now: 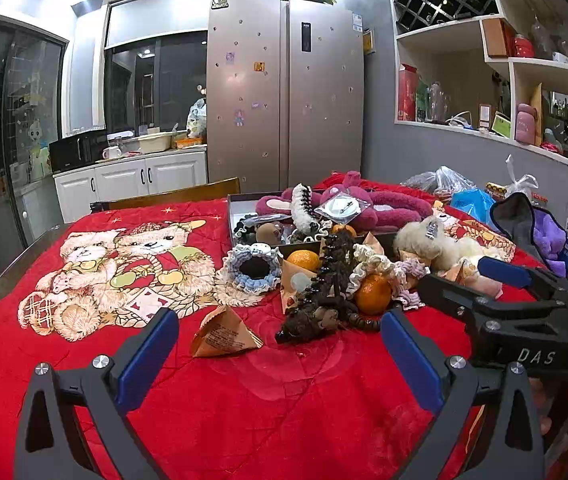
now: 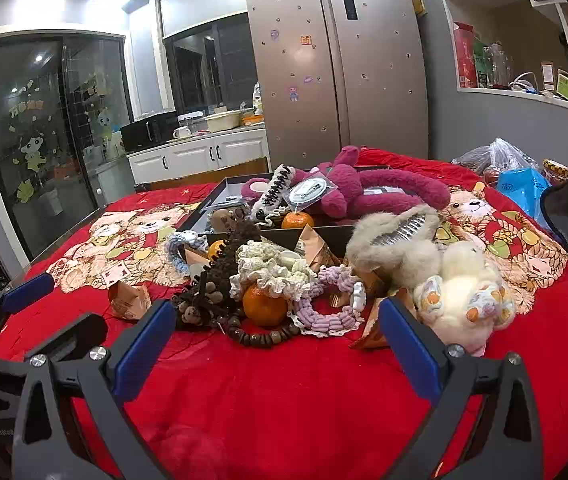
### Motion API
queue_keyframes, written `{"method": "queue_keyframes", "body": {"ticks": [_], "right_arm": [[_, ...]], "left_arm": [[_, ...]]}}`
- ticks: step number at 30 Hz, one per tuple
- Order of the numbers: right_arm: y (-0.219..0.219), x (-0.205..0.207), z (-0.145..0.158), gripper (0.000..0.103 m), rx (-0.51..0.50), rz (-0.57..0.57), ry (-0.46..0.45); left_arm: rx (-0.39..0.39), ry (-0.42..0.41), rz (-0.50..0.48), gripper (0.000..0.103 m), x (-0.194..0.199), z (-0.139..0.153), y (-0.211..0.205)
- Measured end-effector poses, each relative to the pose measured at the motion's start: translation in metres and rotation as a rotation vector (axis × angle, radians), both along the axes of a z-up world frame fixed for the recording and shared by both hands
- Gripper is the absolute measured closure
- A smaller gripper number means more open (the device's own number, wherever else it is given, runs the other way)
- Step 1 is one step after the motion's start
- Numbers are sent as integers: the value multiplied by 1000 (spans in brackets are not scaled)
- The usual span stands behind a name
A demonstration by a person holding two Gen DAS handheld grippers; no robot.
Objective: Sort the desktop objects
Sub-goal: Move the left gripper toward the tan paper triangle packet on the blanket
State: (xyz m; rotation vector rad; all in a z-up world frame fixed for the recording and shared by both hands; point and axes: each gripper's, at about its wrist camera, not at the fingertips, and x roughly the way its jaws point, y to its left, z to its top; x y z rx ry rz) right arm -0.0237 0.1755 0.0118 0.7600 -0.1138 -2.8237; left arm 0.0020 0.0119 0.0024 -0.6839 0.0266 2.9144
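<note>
A red blanket (image 1: 244, 392) covers the table; the dark box (image 2: 220, 196) at its middle is half hidden by a pink plush (image 2: 364, 192); just before the box lies a tangled heap with an orange (image 2: 264, 306); only the left view shows the paper packet (image 1: 224, 334) whole; left gripper (image 1: 280, 356) and right gripper (image 2: 276, 348) both spread wide, empty.

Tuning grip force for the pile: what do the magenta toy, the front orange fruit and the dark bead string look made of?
Magenta plush toy: soft pile fabric, matte and fuzzy, long floppy limbs.
Front mandarin: real-looking citrus peel, slightly glossy, finely dimpled.
Bead bracelet: dark brown beads, probably wood; smooth with a dull sheen, could be resin.
</note>
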Motion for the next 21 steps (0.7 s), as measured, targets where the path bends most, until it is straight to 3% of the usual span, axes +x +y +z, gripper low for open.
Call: {"method": "queue_keyframes", "body": {"ticks": [10, 15, 21], "right_arm": [[1, 10, 10, 0, 18, -44, 91], [3, 24, 17, 0, 44, -94, 207], [-2, 12, 13, 0, 91, -122, 130]], "left_arm": [[2, -15, 31, 0, -1, -2, -3], [29, -31, 25, 0, -3, -3, -8], [84, -45, 96, 0, -1, -4, -22]]}}
